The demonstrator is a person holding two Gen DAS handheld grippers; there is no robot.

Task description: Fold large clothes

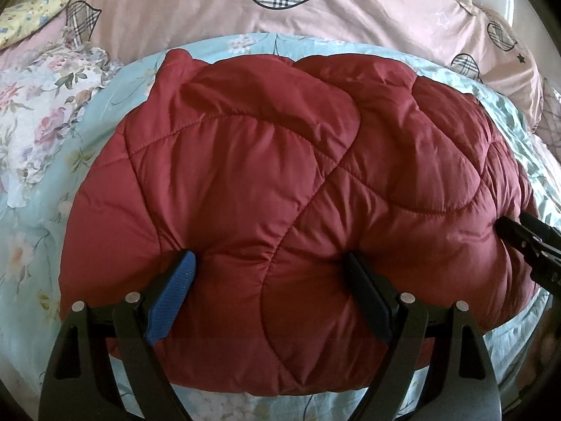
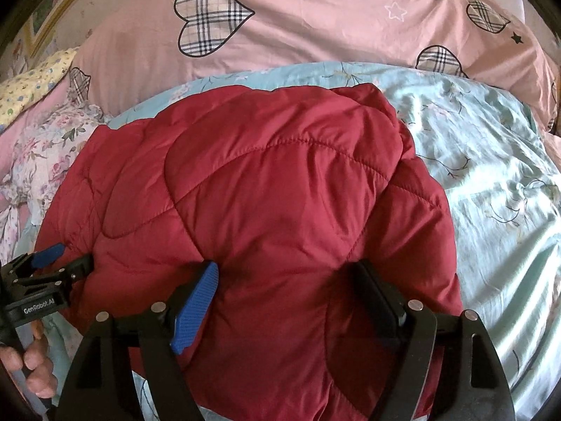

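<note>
Each black tool (image 1: 270,273) has one blue ribbed pad (image 1: 168,301), silver rivets, and white "GenRobot.AI" lettering.

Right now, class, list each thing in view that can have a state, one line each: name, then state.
Red quilted jacket: folded into a puffy bundle, lying on the sheet.
Left claw: wide open, fingers resting on the jacket's near edge.
Right claw: wide open, fingers resting on the jacket.
Floral sheet: spread out, wrinkled.
Pink heart-print duvet: bunched behind the jacket.
</note>
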